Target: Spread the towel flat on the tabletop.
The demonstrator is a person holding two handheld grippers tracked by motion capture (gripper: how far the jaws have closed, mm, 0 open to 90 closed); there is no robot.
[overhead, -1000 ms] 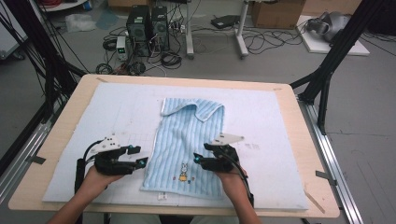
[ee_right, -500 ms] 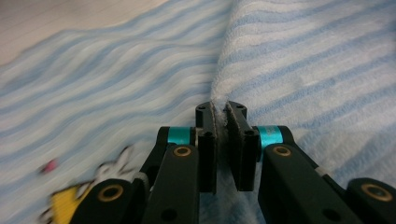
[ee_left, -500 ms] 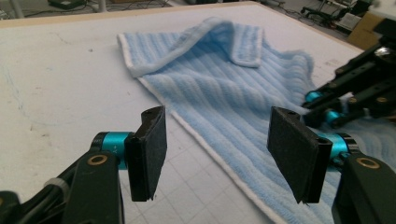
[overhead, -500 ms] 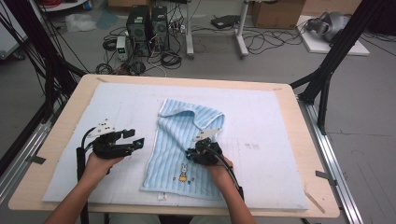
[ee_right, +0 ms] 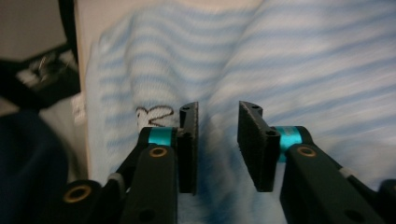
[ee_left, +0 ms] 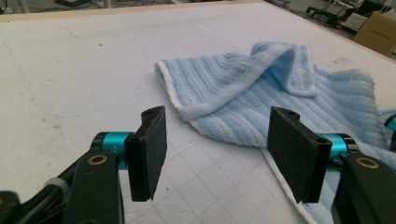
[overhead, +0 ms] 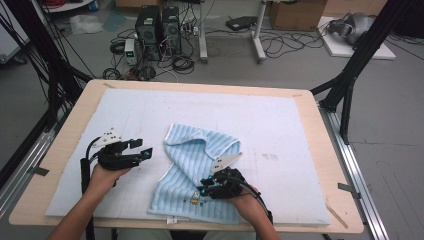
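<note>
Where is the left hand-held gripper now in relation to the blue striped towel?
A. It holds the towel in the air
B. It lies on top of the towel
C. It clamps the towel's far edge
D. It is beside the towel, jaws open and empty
D: the left hand-held gripper sits beside the towel over the white mat, with nothing between its open jaws.

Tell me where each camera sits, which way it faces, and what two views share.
High view: above the person's side, facing forward and down on the table; forearms, both claws.
Left gripper view: on the left claw, facing across the mat to the folded towel; jaws apart.
Right gripper view: on the right claw, close over the towel; jaws have just been opening.
All share the towel.
</note>
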